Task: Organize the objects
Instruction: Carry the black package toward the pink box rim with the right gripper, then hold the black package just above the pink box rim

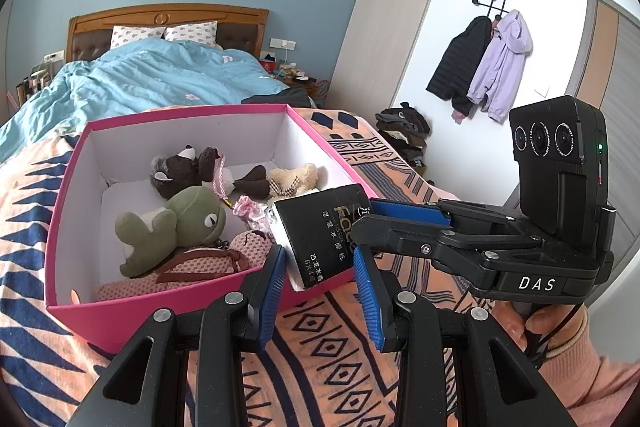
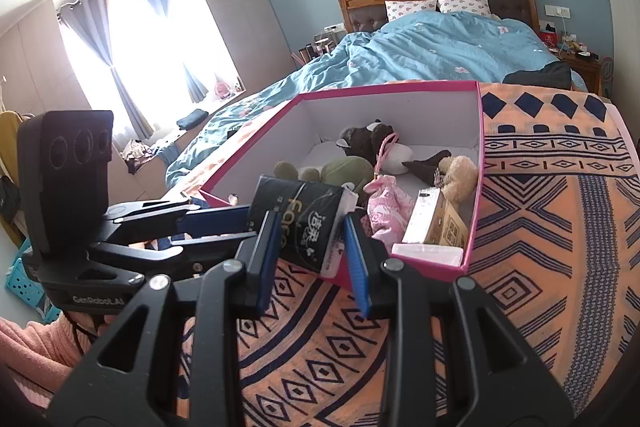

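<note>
1. Tissue pack (image 1: 320,239), black with gold lettering, hangs tilted over the near corner of the pink box (image 1: 64,187). Its lower end is outside the box wall and its upper end leans in over the contents.
2. Both tools seem to have it. The left gripper (image 1: 320,269) has its jaws pinching the pack's lower end, and the right gripper (image 2: 310,241) has its jaws closed on the other end, as far as I can judge.
3. I take the step in hand to be the drop-off of the pack into the box.
4. The next move likely calls for carrying the pack further in over the wall, finding a free gap among the toys, lowering it, and then spreading both pairs of jaws.
5. Inside the box I count three plush toys: one brown bear (image 1: 180,167), one green frog (image 1: 172,223) and one cream bear (image 1: 294,177).
6. Also inside are one pink knitted piece (image 1: 244,247), one pink pouch (image 2: 386,205) and one small cardboard carton (image 2: 444,223).
7. There is one box. It sits on the patterned blanket (image 2: 540,227) at the foot end of the bed, with the blue duvet (image 2: 432,51) beyond.
</note>
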Tool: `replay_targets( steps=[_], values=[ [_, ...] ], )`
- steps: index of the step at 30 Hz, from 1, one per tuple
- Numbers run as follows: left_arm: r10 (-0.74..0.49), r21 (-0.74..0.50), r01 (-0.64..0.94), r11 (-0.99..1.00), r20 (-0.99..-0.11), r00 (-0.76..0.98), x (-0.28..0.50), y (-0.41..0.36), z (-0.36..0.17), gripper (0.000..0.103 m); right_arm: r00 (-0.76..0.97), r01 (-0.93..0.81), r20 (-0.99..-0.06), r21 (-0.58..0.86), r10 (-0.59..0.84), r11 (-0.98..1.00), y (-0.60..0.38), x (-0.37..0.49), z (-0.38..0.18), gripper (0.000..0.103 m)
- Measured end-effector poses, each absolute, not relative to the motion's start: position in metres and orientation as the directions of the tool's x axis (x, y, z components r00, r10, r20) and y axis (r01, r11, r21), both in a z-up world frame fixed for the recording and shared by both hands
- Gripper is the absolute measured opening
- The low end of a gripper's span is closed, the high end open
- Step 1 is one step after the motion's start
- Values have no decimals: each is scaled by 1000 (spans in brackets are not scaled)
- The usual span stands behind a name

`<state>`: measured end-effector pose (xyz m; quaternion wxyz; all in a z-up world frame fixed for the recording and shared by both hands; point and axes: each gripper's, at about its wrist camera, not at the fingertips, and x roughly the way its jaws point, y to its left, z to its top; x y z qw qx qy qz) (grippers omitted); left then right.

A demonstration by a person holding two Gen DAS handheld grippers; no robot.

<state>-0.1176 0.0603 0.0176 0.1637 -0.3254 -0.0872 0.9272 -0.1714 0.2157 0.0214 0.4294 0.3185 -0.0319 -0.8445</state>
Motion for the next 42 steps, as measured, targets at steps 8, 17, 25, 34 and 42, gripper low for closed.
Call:
replay_targets(
  steps=[8,17,25,34,42],
  values=[
    [359,-267,-246,-932,-578,-733,-121,59,19,35,-429,705,-511,325,-745,-630,215,-174,21,35],
    [355,-263,-244,-933,-579,-734,-128,54,19,35,-429,705,-510,326,-745,-629,212,-177,23,35],
    [353,-261,-243,-934,-584,-731,-134,51,19,35,-429,702,-513,329,-744,-632,209,-182,23,35],
    [350,-255,-243,-936,-592,-726,-139,51,18,35,-423,694,-517,343,-744,-633,208,-190,19,35],
    [346,-256,-236,-937,-599,-722,-144,48,16,35,-418,692,-526,343,-740,-635,206,-193,18,35]
  ],
)
